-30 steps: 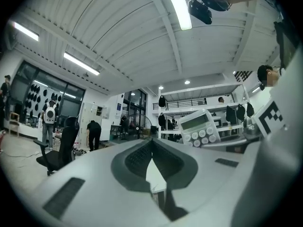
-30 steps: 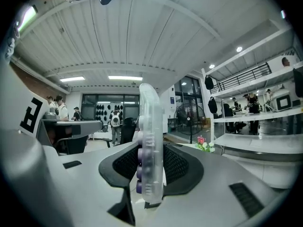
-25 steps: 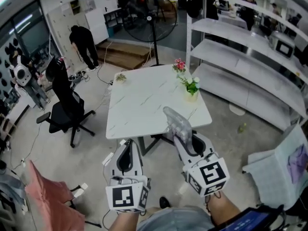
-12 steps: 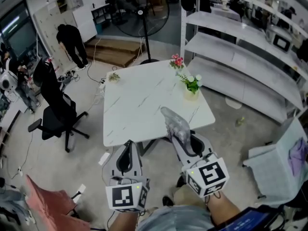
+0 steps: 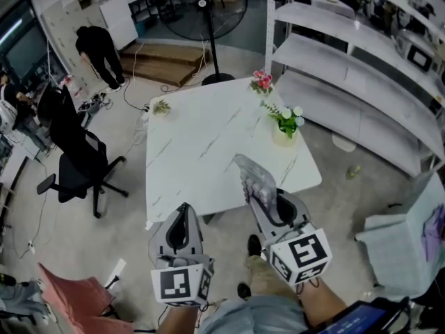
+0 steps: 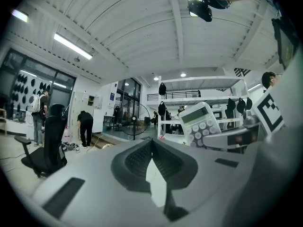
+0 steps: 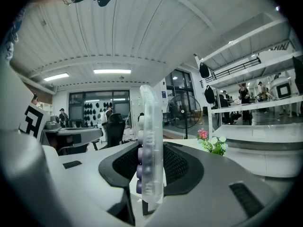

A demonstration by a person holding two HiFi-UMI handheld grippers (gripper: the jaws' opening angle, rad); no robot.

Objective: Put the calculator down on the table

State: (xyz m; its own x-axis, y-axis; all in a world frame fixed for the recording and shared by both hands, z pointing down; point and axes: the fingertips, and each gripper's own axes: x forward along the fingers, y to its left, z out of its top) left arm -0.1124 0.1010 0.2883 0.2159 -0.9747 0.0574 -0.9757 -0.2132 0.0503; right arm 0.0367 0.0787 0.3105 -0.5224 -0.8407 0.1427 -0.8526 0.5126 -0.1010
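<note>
Calculator keys face the left gripper view; right gripper view sees edge.

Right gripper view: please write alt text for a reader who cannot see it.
The right gripper holds a calculator upright and edge-on between its jaws, purple keys facing left. Beyond it are a white table with small flowers and, farther back, a standing fan.

- Pot on the table, right side.
- Flowers at the table's far edge; plant at its far-left corner.
- Chair left of the table; fan behind it; shelves to its right.
- Calculator above the table's near edge.
</note>
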